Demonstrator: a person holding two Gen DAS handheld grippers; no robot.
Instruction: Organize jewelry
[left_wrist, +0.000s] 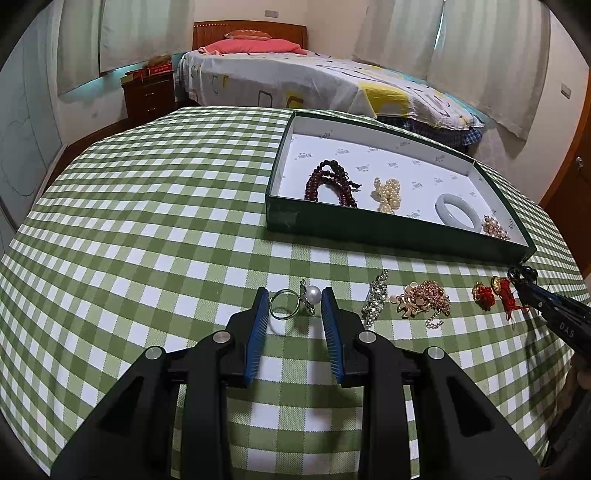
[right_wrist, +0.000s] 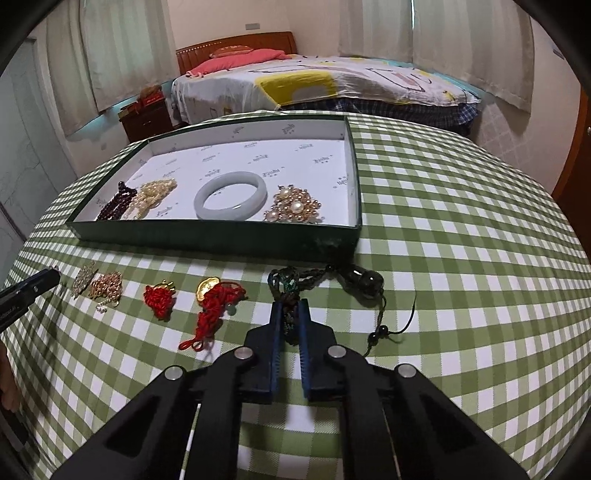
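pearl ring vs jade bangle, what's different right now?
Place: the pearl ring lies on the checked cloth; the jade bangle is already in the green box.
Look: the ring is a thin metal band with a pearl; the bangle is a thick, pale, plain hoop.
Grip: left gripper straddles the ring; nothing is near the bangle.
Shared: both are closed loops.

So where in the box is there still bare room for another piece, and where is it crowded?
The green box is bare across its far half, behind the jade bangle, and at its far right corner. Its near edge is crowded: dark red beads, pearl strand, bangle and gold-and-pearl brooch in a row. Small gaps remain between them.
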